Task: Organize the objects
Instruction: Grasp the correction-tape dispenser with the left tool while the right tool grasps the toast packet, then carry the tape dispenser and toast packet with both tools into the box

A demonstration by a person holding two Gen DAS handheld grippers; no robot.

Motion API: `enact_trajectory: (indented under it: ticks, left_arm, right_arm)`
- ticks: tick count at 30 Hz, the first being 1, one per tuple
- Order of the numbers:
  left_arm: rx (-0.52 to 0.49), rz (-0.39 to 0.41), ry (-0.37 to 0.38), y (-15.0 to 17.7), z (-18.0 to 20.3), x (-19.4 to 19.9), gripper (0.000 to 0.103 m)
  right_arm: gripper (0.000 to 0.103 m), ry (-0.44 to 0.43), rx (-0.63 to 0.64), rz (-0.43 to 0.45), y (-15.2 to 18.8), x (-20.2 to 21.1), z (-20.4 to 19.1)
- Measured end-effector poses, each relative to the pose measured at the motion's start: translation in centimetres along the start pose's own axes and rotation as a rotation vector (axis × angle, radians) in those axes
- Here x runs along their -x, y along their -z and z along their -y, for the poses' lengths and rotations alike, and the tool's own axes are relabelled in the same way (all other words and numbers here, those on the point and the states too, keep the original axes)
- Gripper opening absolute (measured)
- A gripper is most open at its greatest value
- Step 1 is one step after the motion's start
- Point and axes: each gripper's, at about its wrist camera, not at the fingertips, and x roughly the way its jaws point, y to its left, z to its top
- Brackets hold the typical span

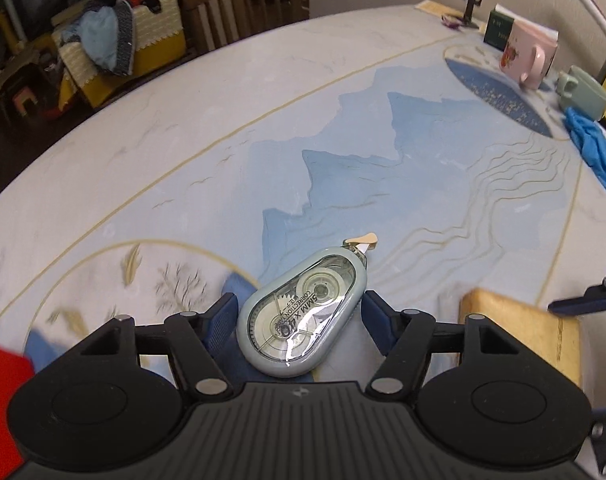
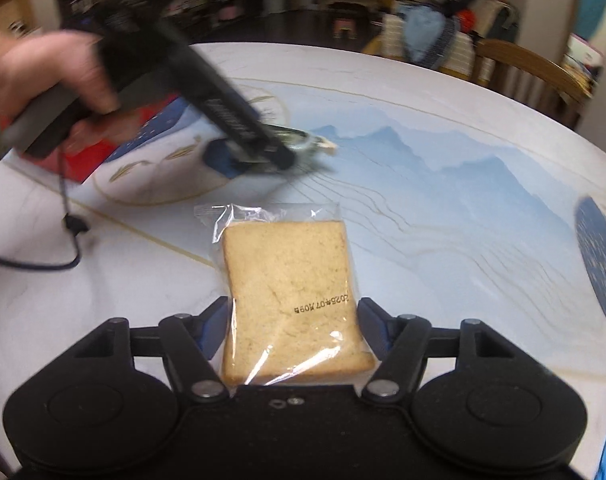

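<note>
**Operator:** Left wrist view, left to right: what does it show?

**Technician:** A red object [image 1: 3, 392] sits at the lower left edge. The left gripper [image 1: 299, 320] is clamped on a pale green correction tape dispenser [image 1: 303, 314]; both blue pads [image 1: 223, 320] press its sides. The dispenser's tip points away from the camera, over the mountain-print tablecloth [image 1: 183, 140]. To the right, a corner of the wrapped bread slice [image 1: 523, 336] enters the view. Far right, near the wall: a pink mug [image 1: 529, 58], a pale green mug [image 1: 583, 92] and a crumpled blue glove [image 1: 595, 152].

**Operator:** Right wrist view, same order?

**Technician:** At upper left, a hand [image 2: 43, 72] grips the handle of the left gripper, which is blurred, with the dispenser at its tip. Centre: the right gripper [image 2: 293, 332] holds the bread slice in clear plastic wrap. Both pads touch the edges of the package. A printed date shows on the wrap. The package is above the tablecloth. A wooden chair [image 2: 531, 72] stands beyond the table at upper right.
</note>
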Motion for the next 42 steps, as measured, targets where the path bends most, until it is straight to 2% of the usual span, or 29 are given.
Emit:
enact_trajectory:
  ticks: [4,12,15,24,32,38,39,42]
  left_arm:
    - [0.021,0.020,-0.003,1.7,0.8,2.3,0.067]
    - [0.127,0.071,-0.012,4.8,1.2,7.4,0.067]
    - [0.156,0.087,-0.011,6.0,1.0,9.1,0.067]
    - [0.231,0.128,-0.023,8.8,-0.5,14.4,0.067]
    - [0.283,0.179,-0.047,11.7,-3.8,18.8,0.067]
    - [0.314,0.215,-0.085,14.0,-7.9,21.9,0.067]
    - [0.321,0.218,-0.095,14.5,-8.7,22.4,0.062]
    - [0.353,0.215,-0.112,15.9,-11.5,23.3,0.058]
  right_arm:
    - [0.066,0.032,-0.036,0.006,0.7,1.2,-0.5]
    - [0.062,0.074,-0.068,0.026,0.8,3.1,-2.2]
    - [0.062,0.057,-0.089,0.044,0.3,4.2,-2.8]
    - [0.061,0.044,-0.025,0.118,-2.9,7.1,-7.1]
    - [0.061,0.013,0.021,0.153,-6.9,7.2,-11.5]
    - [0.061,-0.023,0.083,0.178,-10.4,6.1,-16.0]
    - [0.061,-0.030,0.092,0.181,-11.1,5.7,-16.9]
    - [0.061,-0.049,0.114,0.185,-12.8,4.4,-19.1]
